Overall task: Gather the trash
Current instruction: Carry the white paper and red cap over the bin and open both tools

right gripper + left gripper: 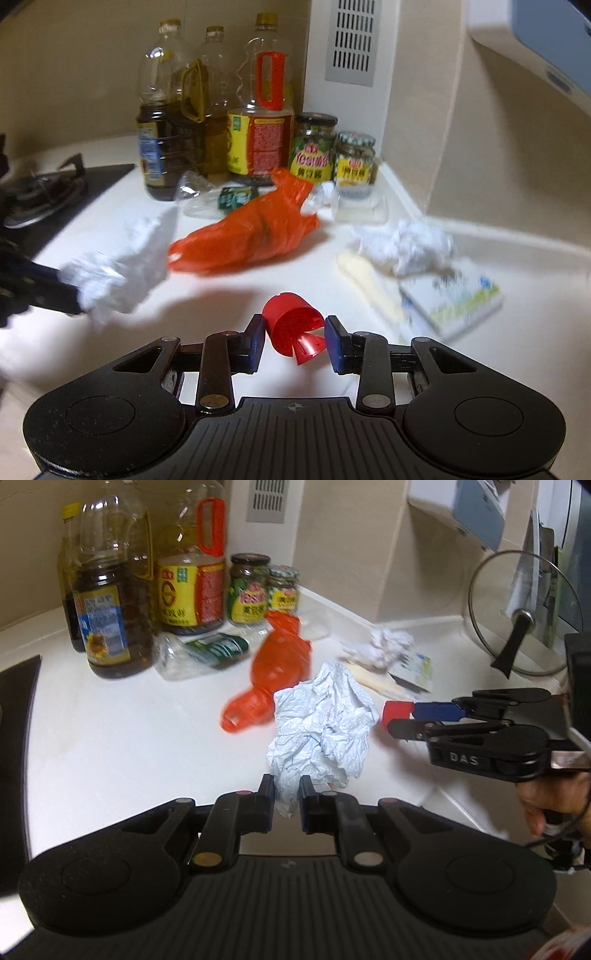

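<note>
The left tool (pixel 287 792) is clamped on a crumpled white paper towel (pixel 325 731), which is held above the white table (pixel 110 731). The right tool (pixel 294 332) is closed on a red plastic cap (pixel 291 326), gripped between its blue pads. An orange plastic bag (pixel 251 232), a second paper wad (pixel 410 247) and a small carton (pixel 454 295) are seen lying on the table, near the oil bottles (pixel 258 122) and jars (pixel 314 147).
</note>
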### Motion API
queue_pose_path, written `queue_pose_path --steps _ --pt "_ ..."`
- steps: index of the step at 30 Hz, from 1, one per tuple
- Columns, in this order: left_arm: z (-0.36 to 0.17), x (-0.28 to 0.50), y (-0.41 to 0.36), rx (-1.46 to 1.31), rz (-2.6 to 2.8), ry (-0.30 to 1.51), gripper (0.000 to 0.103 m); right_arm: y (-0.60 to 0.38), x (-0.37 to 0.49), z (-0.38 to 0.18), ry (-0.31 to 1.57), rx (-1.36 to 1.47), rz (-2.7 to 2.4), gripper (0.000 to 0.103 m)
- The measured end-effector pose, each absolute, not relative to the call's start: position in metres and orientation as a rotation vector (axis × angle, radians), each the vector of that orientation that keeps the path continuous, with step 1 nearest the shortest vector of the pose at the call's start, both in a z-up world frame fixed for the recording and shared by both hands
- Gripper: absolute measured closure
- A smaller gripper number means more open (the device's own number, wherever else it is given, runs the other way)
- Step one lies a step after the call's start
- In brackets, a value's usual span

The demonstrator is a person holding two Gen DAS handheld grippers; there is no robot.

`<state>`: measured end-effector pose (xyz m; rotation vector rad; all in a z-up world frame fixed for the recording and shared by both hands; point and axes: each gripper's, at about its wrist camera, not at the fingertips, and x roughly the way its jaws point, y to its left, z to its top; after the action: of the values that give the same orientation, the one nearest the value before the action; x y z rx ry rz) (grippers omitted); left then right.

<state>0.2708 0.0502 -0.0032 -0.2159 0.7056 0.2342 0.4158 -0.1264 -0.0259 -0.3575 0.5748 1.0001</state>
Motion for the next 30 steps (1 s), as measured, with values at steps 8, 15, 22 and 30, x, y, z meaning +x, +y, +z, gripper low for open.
queue_pose_path --steps 8,15,22,30 --pt "-0.022 0.253 0.004 -0.261 0.243 0.750 0.091 -0.175 0.389 -0.029 0.665 -0.330 1.070 0.068" --pt "-0.033 0.238 -0.025 -0.247 0.163 0.789 0.091 -0.202 0.352 -0.036 0.707 -0.364 1.088 0.068" --pt "-0.052 0.213 -0.034 -0.236 0.080 0.856 0.091 -0.216 0.320 -0.057 0.795 -0.380 1.026 0.068" --pt "-0.091 0.199 -0.035 -0.234 0.041 0.945 0.091 -0.213 0.296 -0.092 0.860 -0.447 0.991 0.068"
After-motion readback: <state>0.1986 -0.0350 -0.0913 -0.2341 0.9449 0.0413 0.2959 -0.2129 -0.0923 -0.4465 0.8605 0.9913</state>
